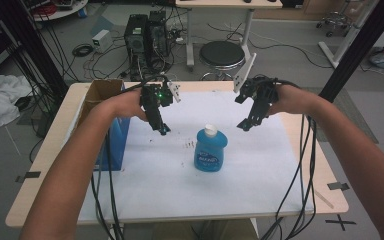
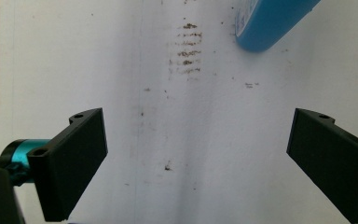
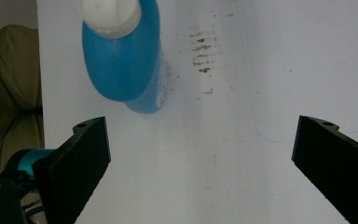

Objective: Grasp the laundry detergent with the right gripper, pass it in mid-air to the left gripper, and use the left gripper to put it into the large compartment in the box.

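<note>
A blue bottle [image 1: 210, 150] with a white cap stands upright near the middle of the white sheet [image 1: 180, 190]. My left gripper [image 1: 162, 129] hangs above the sheet to the bottle's left, jaws wide apart and nothing between them. My right gripper [image 1: 245, 123] hovers to the bottle's upper right, also open and empty. In the left gripper view the bottle [image 2: 270, 23] shows at the top right, beyond the open gripper [image 2: 198, 163]. In the right gripper view the bottle [image 3: 123, 56] and its white cap [image 3: 109, 14] sit at the upper left, ahead of the open gripper [image 3: 200, 168].
A blue box [image 1: 114, 137] with open cardboard flaps stands at the table's left side, close to the left forearm. Dark smudges [image 2: 186, 49] mark the sheet left of the bottle. Cables [image 1: 300, 165] trail off both grippers toward the front edge. A stool [image 1: 222, 54] and computer towers stand behind the table.
</note>
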The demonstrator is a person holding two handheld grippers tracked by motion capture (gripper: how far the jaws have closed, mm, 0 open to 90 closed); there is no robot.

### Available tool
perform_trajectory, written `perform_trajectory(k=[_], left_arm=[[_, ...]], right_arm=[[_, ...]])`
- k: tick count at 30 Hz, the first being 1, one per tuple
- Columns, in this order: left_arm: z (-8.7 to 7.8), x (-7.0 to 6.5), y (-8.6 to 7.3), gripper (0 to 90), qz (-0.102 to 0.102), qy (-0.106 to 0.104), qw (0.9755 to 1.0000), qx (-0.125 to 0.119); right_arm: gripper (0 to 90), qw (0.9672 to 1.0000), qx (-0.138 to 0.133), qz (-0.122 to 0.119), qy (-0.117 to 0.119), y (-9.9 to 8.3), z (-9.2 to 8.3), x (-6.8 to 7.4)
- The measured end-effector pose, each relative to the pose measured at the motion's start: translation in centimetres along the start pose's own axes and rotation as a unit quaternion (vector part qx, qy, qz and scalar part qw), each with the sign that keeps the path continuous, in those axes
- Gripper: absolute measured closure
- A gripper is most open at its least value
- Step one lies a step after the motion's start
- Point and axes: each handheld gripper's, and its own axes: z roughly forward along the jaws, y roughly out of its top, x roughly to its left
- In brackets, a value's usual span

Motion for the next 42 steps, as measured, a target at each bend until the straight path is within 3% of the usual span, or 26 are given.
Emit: perform_trajectory(k=[6,21,28,30,35,42], left_arm=[[0.2,-0.3,0.3,4.9,0.009,-0.005,0.9999,-0.002],[0.4,-0.6,0.0,5.0,0.015,-0.004,0.9999,-0.003],[0.3,-0.8,-0.2,5.0,0.014,-0.001,0.9999,-0.004],[0.3,-0.8,-0.3,4.9,0.012,0.000,0.9999,-0.005],[0.4,-0.8,-0.4,4.9,0.009,-0.001,0.9999,-0.006],[0.3,-0.9,-0.6,4.9,0.006,0.000,1.0000,-0.007]], right_arm=[[3.2,0.9999,-0.011,0.006,0.004,-1.3,1.2,1.1],[3.2,0.9956,-0.091,0.021,0.006,-3.7,3.7,3.7],[3.2,0.9909,-0.128,0.042,0.001,-4.8,4.8,3.9],[3.3,0.9882,-0.146,0.047,0.000,-5.3,5.4,4.2],[3.2,0.9848,-0.164,0.059,-0.001,-6.1,6.7,4.4],[3.2,0.9819,-0.180,0.059,0.004,-6.3,8.0,4.7]])
